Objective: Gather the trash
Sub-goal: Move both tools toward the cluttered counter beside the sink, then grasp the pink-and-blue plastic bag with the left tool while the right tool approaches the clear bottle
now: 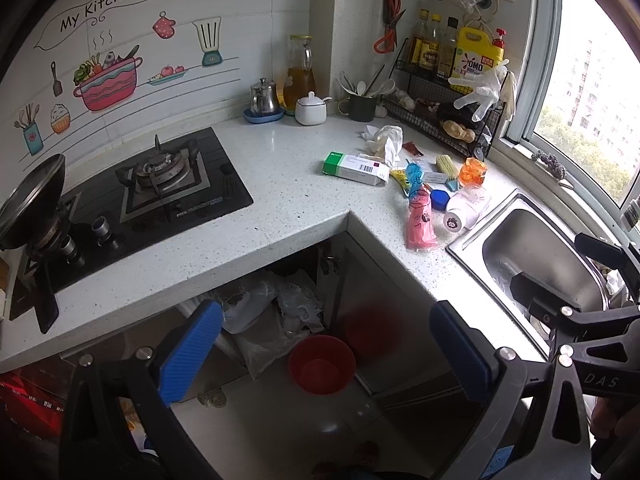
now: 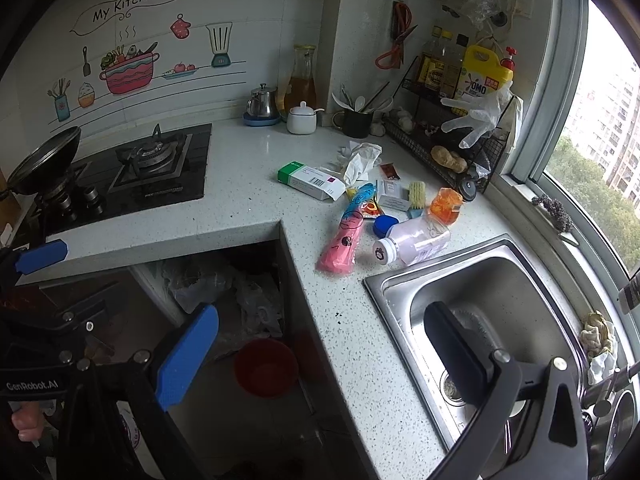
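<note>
Trash lies in a cluster on the white counter: a green-and-white box [image 1: 355, 167] [image 2: 311, 181], crumpled tissue [image 1: 385, 140] [image 2: 361, 160], a pink-and-blue tube wrapper [image 1: 419, 212] [image 2: 346, 232], a white bottle [image 1: 466, 208] [image 2: 414, 242] on its side, a blue cap [image 2: 385, 225] and an orange jelly cup [image 1: 473, 171] [image 2: 446, 205]. A red bin [image 1: 322, 364] [image 2: 266, 368] stands on the floor under the counter. My left gripper [image 1: 326, 312] hangs open above the bin. My right gripper [image 2: 322, 310] is open over the counter edge and sink, holding nothing.
A steel sink [image 2: 500, 308] lies right of the trash. A gas hob [image 1: 160, 184] with a wok [image 1: 32, 204] sits at the left. A wire rack [image 1: 444, 108] with bottles stands by the window. Plastic bags [image 2: 240, 296] fill the open cabinet.
</note>
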`<state>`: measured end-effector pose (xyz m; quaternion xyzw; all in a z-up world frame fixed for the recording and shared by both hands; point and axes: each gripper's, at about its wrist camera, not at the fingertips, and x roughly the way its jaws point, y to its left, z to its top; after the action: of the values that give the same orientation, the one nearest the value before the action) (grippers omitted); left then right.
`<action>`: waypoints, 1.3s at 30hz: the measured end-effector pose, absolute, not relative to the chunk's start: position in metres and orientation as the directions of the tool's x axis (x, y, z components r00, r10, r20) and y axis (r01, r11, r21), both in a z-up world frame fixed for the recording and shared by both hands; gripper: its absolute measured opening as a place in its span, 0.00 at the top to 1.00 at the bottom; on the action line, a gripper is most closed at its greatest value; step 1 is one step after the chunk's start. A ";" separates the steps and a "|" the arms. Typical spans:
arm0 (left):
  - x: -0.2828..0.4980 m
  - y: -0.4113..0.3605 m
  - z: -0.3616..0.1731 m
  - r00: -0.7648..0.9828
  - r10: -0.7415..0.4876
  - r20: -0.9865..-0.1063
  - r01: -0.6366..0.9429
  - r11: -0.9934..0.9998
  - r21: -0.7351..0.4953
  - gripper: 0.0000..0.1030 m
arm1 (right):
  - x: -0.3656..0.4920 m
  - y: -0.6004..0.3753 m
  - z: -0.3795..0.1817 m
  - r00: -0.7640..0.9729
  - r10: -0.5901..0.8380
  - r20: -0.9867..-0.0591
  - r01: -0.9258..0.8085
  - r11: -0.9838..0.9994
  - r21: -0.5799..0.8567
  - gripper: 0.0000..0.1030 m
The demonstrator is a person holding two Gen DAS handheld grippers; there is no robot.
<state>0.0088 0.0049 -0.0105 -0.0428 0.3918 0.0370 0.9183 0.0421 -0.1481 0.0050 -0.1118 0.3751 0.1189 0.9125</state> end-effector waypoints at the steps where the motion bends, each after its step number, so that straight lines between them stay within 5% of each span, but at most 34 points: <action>1: 0.011 0.003 -0.010 0.691 0.032 -0.722 -0.097 0.994 -0.050 0.00 | 0.043 -0.150 0.006 0.688 0.133 -0.713 -0.301 0.947 -0.114 0.00; 17: 0.104 -0.018 -0.026 0.640 -0.013 -0.768 -0.028 0.999 -0.041 0.00 | 0.104 -0.179 -0.012 0.659 0.108 -0.744 -0.236 0.969 -0.068 0.00; 39: 0.324 -0.105 -0.097 0.419 -0.159 -0.894 0.301 0.953 -0.028 0.00 | 0.250 -0.260 -0.063 0.503 -0.071 -0.861 0.091 0.995 -0.028 0.00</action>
<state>0.3242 -0.1048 -0.0974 0.0681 0.5215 -0.1368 0.8395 0.2498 -0.2597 -0.0627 0.0104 0.4963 -0.0467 0.8668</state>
